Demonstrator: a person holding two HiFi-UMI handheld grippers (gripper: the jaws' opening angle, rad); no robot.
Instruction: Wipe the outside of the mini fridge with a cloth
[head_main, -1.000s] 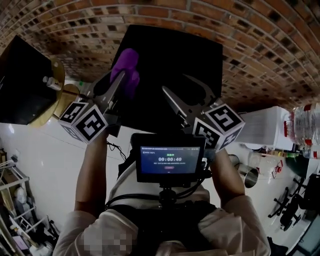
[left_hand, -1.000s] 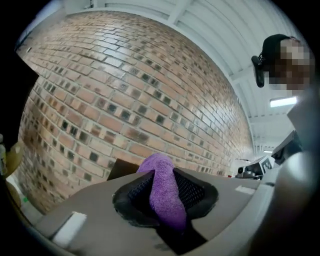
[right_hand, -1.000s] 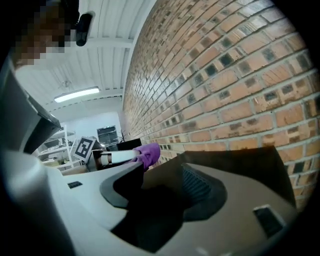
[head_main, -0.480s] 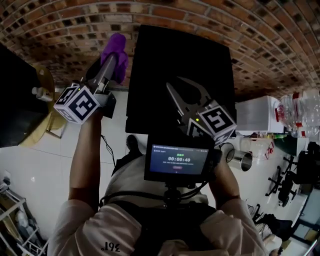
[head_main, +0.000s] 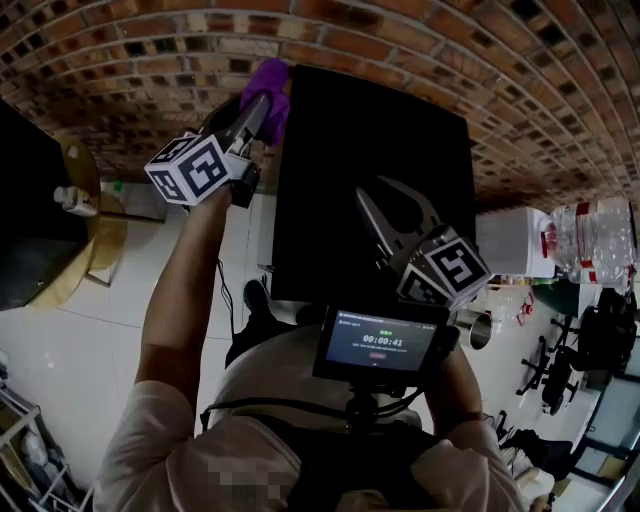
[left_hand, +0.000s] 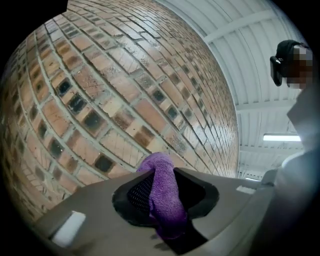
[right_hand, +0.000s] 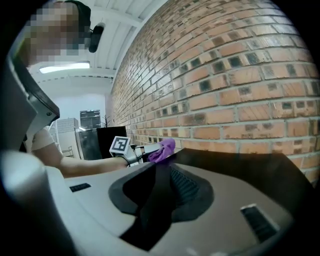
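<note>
Brick wall (head_main: 150, 60) behind, black fridge (head_main: 380, 130) against it, left hand-held gripper (head_main: 255, 110) clamped on purple cloth (head_main: 270, 85) at fridge's top left corner, right hand-held gripper (head_main: 372, 188) over fridge top, jaws just narrowed, slightly apart, empty.

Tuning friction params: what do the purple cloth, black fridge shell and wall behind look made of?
Purple cloth: fuzzy pile, likely microfibre. Mini fridge: smooth black shell with a slight sheen, painted metal or plastic, unclear. Wall: rough red-brown brick, pale mortar joints.
</note>
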